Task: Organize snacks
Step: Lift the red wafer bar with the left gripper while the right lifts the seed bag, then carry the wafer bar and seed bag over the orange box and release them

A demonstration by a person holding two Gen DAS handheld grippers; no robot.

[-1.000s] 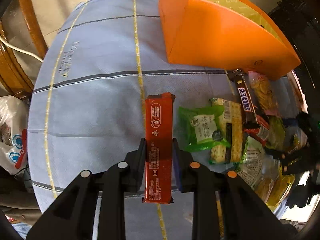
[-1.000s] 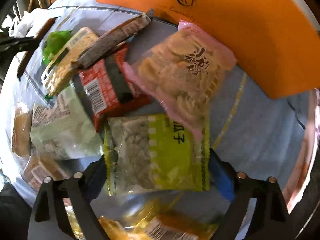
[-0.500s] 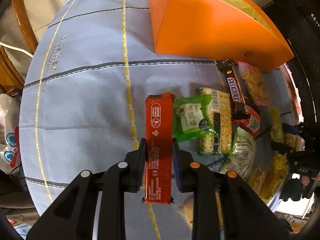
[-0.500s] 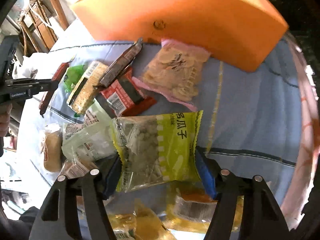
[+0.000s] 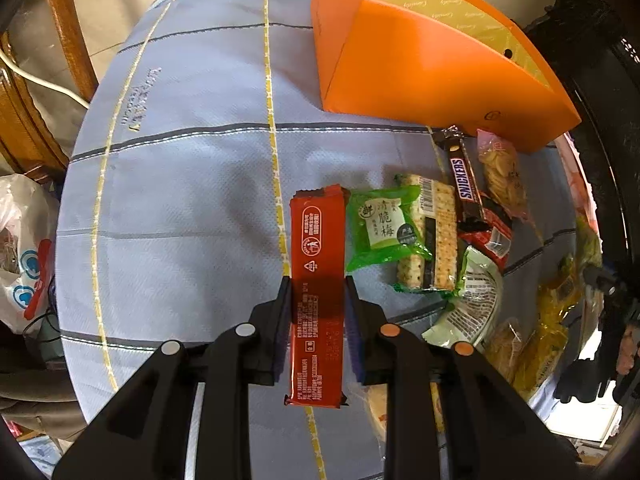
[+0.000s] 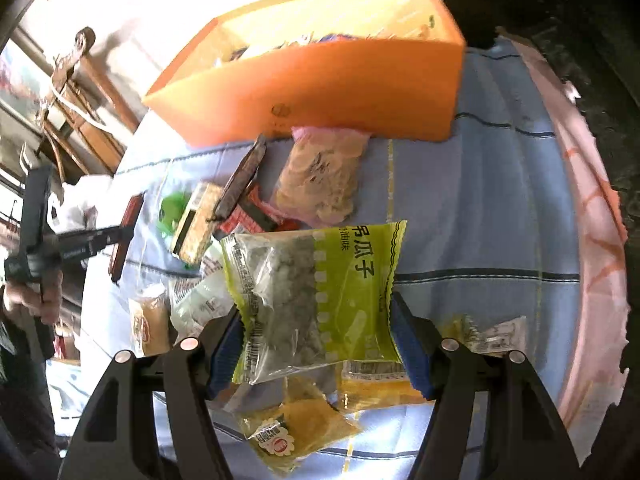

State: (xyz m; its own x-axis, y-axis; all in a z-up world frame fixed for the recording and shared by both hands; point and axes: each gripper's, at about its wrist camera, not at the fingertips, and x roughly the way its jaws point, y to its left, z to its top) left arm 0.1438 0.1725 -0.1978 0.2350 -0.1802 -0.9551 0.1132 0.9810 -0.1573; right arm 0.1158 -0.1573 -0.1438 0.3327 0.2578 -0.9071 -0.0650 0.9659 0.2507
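Both grippers carry snacks (left gripper [image 5: 318, 292] pinching a red bar [image 5: 318, 264], right gripper [image 6: 316, 320] clamping a green seed packet [image 6: 316, 292]), next needing the orange box [image 6: 320, 84].

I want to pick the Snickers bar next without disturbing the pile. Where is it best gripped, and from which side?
Probably grip the Snickers bar across its narrow width near the end toward the orange box, coming from above. It is long and thin and lies on top of the pile; that end sits over bare cloth, while the other rests on the red packet, close beside the crackers.
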